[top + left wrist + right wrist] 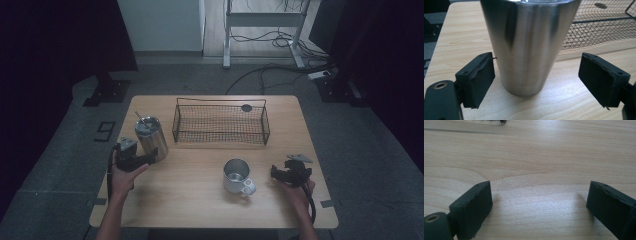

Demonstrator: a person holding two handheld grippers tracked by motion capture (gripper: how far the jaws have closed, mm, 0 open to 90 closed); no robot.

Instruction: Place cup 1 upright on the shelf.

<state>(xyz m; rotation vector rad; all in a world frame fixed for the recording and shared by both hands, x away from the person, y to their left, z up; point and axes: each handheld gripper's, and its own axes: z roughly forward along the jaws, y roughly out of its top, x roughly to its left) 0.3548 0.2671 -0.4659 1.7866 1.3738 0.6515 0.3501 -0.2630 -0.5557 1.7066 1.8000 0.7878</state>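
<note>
The tall steel tumbler with tapered shiny walls stands upright on the light wooden table, just to the left of the black wire basket, which I take as landmark. In the high view a thin rod stands in the mouth of the tumbler. Your left tool is around the lower part of this tumbler: the left pad is just beside its wall, perhaps touching, and the right pad stands clearly apart from it, so the jaws are wide and do not press on it. In the high view your left tool sits in front of the basket's left end. A small steel mug with a ring handle stands in front of the basket, toward its right half. Your right tool is to the right of the mug and in front of the basket's right end. Its jaws are wide over bare wood, with nothing between them. A small dark round disc lies at the far right of the basket.
</note>
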